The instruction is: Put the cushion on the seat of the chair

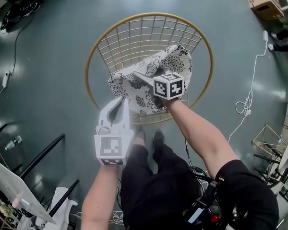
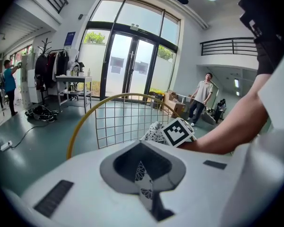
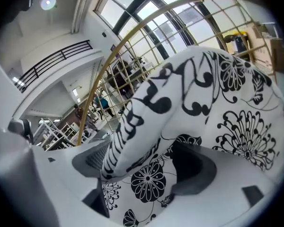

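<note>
The fingers of your left gripper point(image 1: 120, 103) are clenching a thin fold of the cushion point(image 1: 175, 61), pinching the patterned cloth at the edge nearest you. The fingers of your right gripper point(image 1: 140, 76) are standing released and wide apart. A thick roll of the same cushion is lying loose between them without being pressed.

The cushion, white with black flowers, is sitting bunched inside the golden rim point(image 1: 149, 14) of the wire chair point(image 1: 134, 40). It is lying over the side of the chair closest to you, while the far side of the chair is showing bare wire. The cloth is hiding what lies under it, so you are not able to tell whether it is resting fully on the seat.

Judging by how it is folding and drooping, you are handling something soft, light and limp. It is likely going to sag wherever nothing is holding it, and the cover could be catching on the wire. A shallow pinch on thin cloth is probably going to slip. You are better off taking a deep bite at an edge or corner, with your two holds well apart across the chair, so that it is spreading flat.
</note>
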### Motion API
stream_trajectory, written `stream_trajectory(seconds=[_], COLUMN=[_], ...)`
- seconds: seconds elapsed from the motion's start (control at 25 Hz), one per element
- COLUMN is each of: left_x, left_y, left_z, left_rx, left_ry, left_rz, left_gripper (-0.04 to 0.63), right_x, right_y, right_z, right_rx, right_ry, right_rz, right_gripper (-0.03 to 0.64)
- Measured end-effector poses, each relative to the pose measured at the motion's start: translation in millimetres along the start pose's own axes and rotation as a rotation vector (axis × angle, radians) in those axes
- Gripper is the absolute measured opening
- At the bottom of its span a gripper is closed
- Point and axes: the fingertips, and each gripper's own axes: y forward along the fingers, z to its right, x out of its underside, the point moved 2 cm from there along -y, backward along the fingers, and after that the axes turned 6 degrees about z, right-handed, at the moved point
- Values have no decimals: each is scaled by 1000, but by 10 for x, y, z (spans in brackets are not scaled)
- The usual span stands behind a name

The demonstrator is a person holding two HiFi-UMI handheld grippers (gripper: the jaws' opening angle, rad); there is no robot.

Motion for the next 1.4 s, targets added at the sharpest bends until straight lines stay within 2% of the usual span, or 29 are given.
stream_trajectory(seconds=[0.24, 0.56, 0.84, 0.92, 0.96, 1.0, 1.4], left_x=[-42, -195, -415, -470, -500, -540, -1069], left_y=[-21, -233, -670, -879, -994, -1094, -1700], left_z=[98, 249, 525, 561, 562, 568, 1305], left_rx=[-2, -18, -54, -63, -66, -68, -76], left_ry=[0, 19, 6, -3, -6, -5, 39], left_rz=[8, 29, 62, 75, 85, 97, 206], left_gripper=[0, 0, 0, 0, 0, 0, 0], right_x=[-233, -298, -505, -567, -597, -635, -1086], right_y=[-139, -584, -1304, -1512, -1607, -1697, -2972], right_z=[-211, -362, -870, -1100, -1232, -1354, -1900], right_rx=[-62, -44, -120, -128, -129, -130, -140], right_ry=[-37, -59, -96, -116, -129, -144, -275], right_rz=[55, 80, 133, 156, 170, 185, 315], right_gripper=[442, 442, 430, 359, 282, 234, 87])
